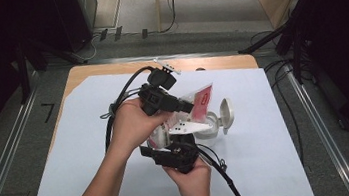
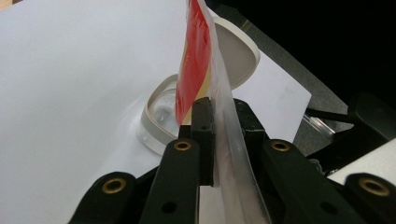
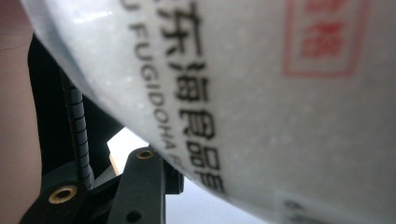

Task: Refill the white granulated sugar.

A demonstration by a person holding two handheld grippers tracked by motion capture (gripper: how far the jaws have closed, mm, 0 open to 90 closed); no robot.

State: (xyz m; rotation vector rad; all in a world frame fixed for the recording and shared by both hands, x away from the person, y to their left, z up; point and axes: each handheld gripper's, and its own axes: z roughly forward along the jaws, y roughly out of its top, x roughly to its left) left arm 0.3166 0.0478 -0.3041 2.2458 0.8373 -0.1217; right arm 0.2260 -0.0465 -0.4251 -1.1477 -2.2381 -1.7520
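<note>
Nearest the lens in the right claw view, a pale packet [image 3: 280, 102] with black print and a red stamp presses close against the camera; one black jaw rises at lower left, and whether this claw grips the packet I cannot tell. From above, the right claw [image 1: 181, 150] sits low beside a clear container [image 1: 207, 132], held by the right hand [image 1: 192, 176].

The left claw [image 2: 219, 126] is closed narrow on the packet's clear sealed edge, the red part standing upright above the jaws. From above, the left hand [image 1: 133, 123] holds that claw over the container, whose hinged lid [image 1: 226, 114] stands open to the right.

Around them a white sheet [image 1: 270, 156] covers most of the table [image 1: 83, 71], bare and roomy toward every edge.
</note>
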